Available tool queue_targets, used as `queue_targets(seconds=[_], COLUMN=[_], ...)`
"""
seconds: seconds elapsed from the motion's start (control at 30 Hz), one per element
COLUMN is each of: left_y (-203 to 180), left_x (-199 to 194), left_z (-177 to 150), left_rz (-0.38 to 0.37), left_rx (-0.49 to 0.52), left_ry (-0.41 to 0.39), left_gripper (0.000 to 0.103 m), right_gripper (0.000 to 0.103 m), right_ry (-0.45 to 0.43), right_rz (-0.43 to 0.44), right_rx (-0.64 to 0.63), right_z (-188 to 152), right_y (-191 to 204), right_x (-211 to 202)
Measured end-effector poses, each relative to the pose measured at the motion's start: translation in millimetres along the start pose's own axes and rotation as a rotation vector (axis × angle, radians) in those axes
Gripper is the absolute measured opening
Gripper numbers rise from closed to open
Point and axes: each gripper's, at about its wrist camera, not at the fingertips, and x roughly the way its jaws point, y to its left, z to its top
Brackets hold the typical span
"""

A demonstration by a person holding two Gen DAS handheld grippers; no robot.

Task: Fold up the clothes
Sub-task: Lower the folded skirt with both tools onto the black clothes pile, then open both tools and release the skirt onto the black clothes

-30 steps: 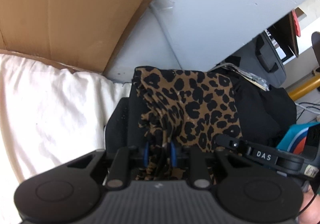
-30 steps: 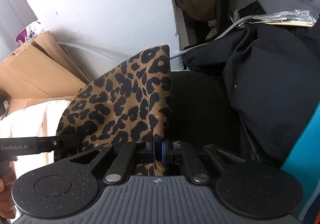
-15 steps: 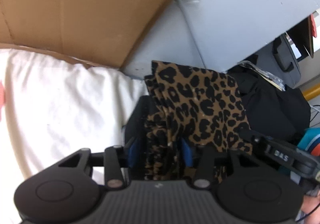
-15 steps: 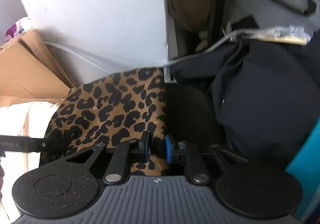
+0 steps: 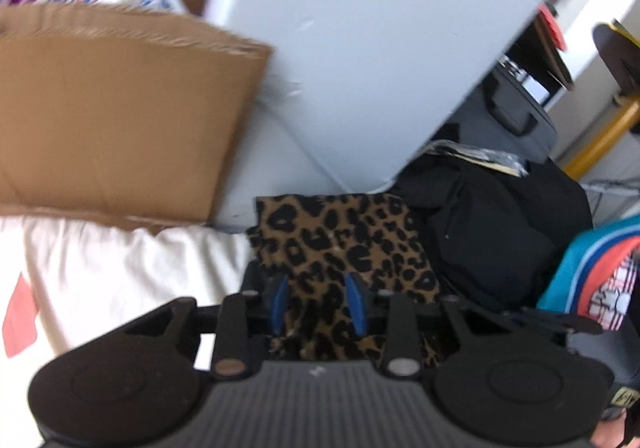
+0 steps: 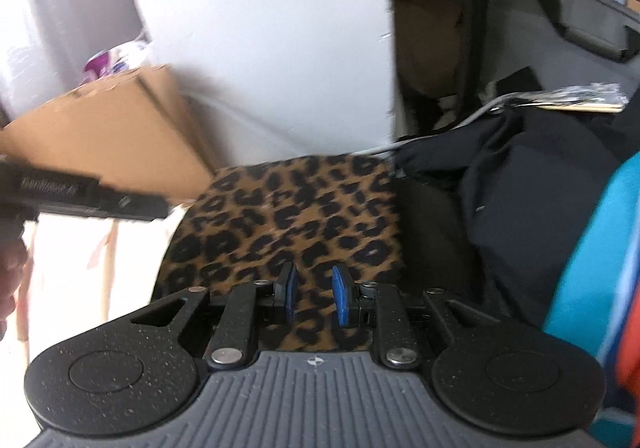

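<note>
A folded leopard-print cloth (image 5: 344, 240) lies flat on a dark surface, between the white sheet and a black garment. In the left wrist view my left gripper (image 5: 317, 302) hovers just over its near edge. The jaws are closing, and the blue pads (image 5: 278, 302) stand apart without pressing the cloth. The right wrist view shows the same cloth (image 6: 296, 215) under my right gripper (image 6: 313, 296). That gripper is open, with its pads clear of the fabric. The left gripper's black body (image 6: 92, 199) pokes in from the left there.
A cardboard box (image 5: 112, 119) and a pale grey panel (image 5: 380, 47) stand behind the cloth. A white sheet (image 5: 120, 272) spreads to the left. A heap of black clothing (image 5: 500, 228), a grey case (image 5: 516, 115) and a blue-and-orange bag (image 5: 592, 268) crowd the right.
Both grippers were shut on the leopard cloth and have let it go. They have drawn back and upward, and the cloth has dropped flat.
</note>
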Motion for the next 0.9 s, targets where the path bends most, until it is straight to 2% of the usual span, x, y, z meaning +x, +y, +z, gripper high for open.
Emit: queue_targets(seconds=[0.1, 0.17, 0.3, 0.4, 0.53, 0.7, 0.8, 0.9], left_y=[-8.9, -9.9, -8.6, -6.4, -8.2, -18.5, -27.3, -35.3], left_x=[12.1, 20.2, 36.3, 43.4, 38.0, 19.6, 12.1, 11.8], left_z=[-5.1, -10.1, -21.0, -23.4, -21.5, -28.6, -35.6, -45.4], left_rz=[-0.008, -0.006, 0.036, 0.084, 0.084, 0.022, -0.034, -0.052], left_rx=[0.047, 0.059, 0.09, 0.128, 0.145, 0.183, 0.197, 0.202], left_ry=[0.016, 0.036, 0.08, 0.104, 0.1, 0.077, 0.06, 0.064], left_gripper=[0.019, 0.017, 0.014, 0.003, 0.002, 0.004, 0.013, 0.015], right_gripper=[0.021, 0.021, 0.021, 0.025, 0.025, 0.026, 0.031, 0.037], right_ry=[0.007, 0.012, 0.029, 0.039, 0.043, 0.03, 0.0, -0.025], right_rz=[0.03, 0.047, 0.068, 0.065, 0.054, 0.032, 0.028, 0.02], right_rx=[0.0, 0.001, -0.005, 0.004, 0.009, -0.025, 0.023, 0.043], right_z=[-5.5, -8.7, -16.6, -22.6, -27.2, -36.8, -45.3, -56.1], right_y=[9.3, 15.4, 25.0, 25.1, 20.7, 10.0, -2.5, -9.8], right_x=[9.2, 15.0, 27.9, 36.5, 33.2, 10.1, -8.8, -21.5])
